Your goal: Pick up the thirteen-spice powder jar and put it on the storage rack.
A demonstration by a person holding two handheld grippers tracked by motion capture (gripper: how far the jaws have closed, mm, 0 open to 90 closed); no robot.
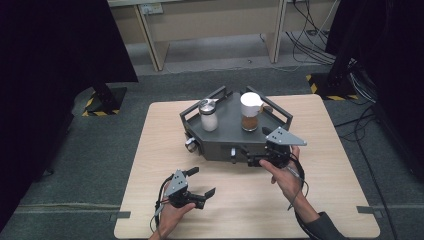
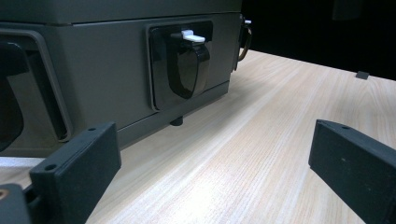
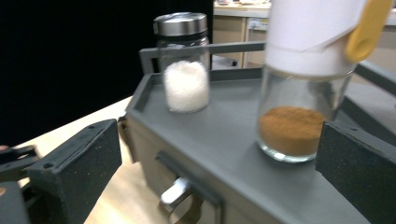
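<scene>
High view: both grippers working at the dark grey metal box (image 1: 222, 145) on the pale wooden table (image 1: 330, 200)

Right gripper (image 1: 263, 159) is hovering spread-jawed before the brown-powder glass jar (image 1: 250, 112); left gripper (image 1: 202, 182) is resting wide apart

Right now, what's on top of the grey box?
On the grey box: a steel-lidded jar of white grains and a white-capped jar of brown powder, standing apart. The box's inside is closed from sight.

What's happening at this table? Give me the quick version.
A person holds a gripper in each hand at a wooden table. The right gripper, jaws open, is at the front of a grey box carrying a jar of white powder and a jar of brown powder. The left gripper, also open, holds nothing nearer the person.
</scene>
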